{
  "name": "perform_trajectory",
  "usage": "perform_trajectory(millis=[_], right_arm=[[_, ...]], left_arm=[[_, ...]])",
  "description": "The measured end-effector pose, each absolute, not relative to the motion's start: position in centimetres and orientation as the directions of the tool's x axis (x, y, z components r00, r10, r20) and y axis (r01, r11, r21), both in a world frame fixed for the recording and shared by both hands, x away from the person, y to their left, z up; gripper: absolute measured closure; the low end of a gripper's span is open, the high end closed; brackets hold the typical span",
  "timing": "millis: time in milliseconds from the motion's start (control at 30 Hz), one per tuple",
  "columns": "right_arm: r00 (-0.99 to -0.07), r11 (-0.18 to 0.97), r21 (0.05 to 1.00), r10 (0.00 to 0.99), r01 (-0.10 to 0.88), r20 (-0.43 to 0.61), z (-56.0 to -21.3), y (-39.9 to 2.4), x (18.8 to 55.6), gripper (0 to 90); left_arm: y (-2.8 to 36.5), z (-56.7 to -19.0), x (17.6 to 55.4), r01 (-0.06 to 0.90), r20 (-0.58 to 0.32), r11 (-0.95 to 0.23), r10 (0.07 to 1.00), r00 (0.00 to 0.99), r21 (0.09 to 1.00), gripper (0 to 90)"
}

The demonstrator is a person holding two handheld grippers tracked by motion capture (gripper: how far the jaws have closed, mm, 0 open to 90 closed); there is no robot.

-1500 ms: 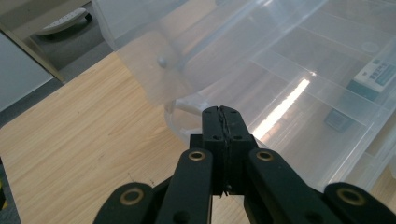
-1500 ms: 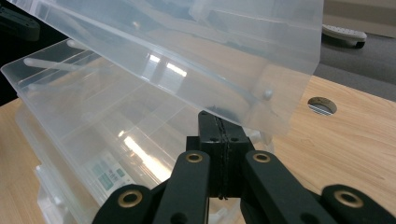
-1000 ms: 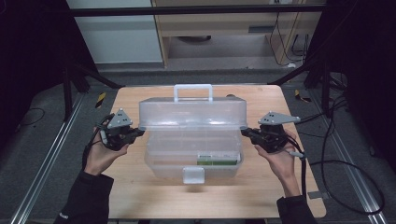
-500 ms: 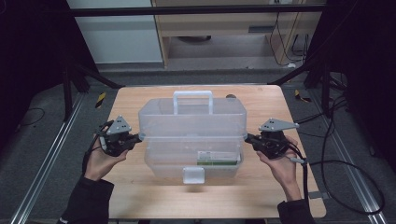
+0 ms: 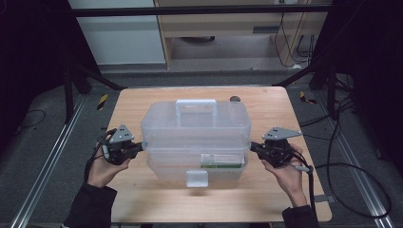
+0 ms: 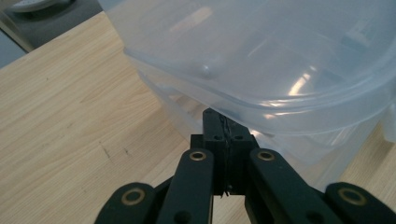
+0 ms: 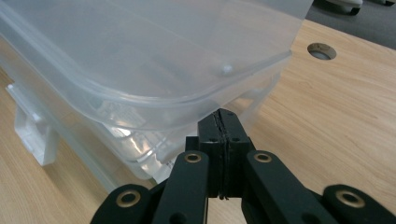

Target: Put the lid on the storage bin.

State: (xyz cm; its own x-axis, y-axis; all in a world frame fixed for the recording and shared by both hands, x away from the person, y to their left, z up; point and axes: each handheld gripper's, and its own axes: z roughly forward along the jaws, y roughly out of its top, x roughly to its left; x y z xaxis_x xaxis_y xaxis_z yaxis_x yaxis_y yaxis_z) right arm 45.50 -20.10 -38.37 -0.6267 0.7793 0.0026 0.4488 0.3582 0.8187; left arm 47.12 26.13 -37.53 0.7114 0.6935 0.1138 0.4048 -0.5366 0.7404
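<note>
The wooden table (image 5: 142, 104) carries all items and lies under both grippers. In the right gripper view a round hole in the tabletop (image 7: 321, 50) lies ahead and to the right of that gripper's jaws.

The clear plastic storage box (image 5: 197, 164) sits at the table centre, between the two grippers. Its lid (image 5: 196, 124) is hinged at the far side and stands partly lowered: a gap remains between the lid rim and the box rim at the near side. A white carry handle (image 5: 196, 105) sits on top of the lid. A white latch (image 5: 197, 178) hangs at the front of the box, midway between the grippers. A green-labelled item (image 5: 221, 161) lies inside the box, nearer the right gripper.

The left gripper (image 5: 140, 145) is held in the person's left hand (image 5: 102, 168). Its jaws are pressed together with no gap and nothing between them. In the left gripper view the jaw tips (image 6: 217, 122) sit directly under the lid rim at the box's left end; contact with the rim cannot be confirmed.

The right gripper (image 5: 252, 147) is held in the right hand (image 5: 290, 173). Its jaws are likewise fully closed and empty. In the right gripper view the tips (image 7: 223, 117) sit under the lid's corner rim, at or just short of touching.
</note>
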Motion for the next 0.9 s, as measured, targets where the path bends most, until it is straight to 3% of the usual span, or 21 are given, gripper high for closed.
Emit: perform_trajectory(millis=[333, 600, 733, 900], right_arm=[[-0.62, 0.407, 0.77, 0.784, 0.491, -0.019, -40.1, -19.6, 45.7, 90.0], [-0.571, 0.391, 0.76, 0.82, 0.52, -0.031, -41.0, -21.1, 46.1, 88.9], [-0.525, 0.377, 0.759, 0.849, 0.53, -0.055, -41.6, -22.3, 46.3, 82.5], [-0.455, 0.337, 0.762, 0.888, 0.552, -0.063, -42.6, -23.9, 46.7, 60.4]], left_arm=[[26.0, -39.2, 47.7, 0.443, 0.121, -0.571, 0.696, 0.708, 0.691, 89.5], [27.8, -40.8, 49.0, 0.519, 0.097, -0.516, 0.767, 0.635, 0.681, 89.0], [29.0, -41.6, 49.5, 0.562, 0.089, -0.458, 0.823, 0.561, 0.688, 84.0], [30.3, -42.4, 49.9, 0.59, 0.074, -0.389, 0.871, 0.486, 0.707, 71.1]])
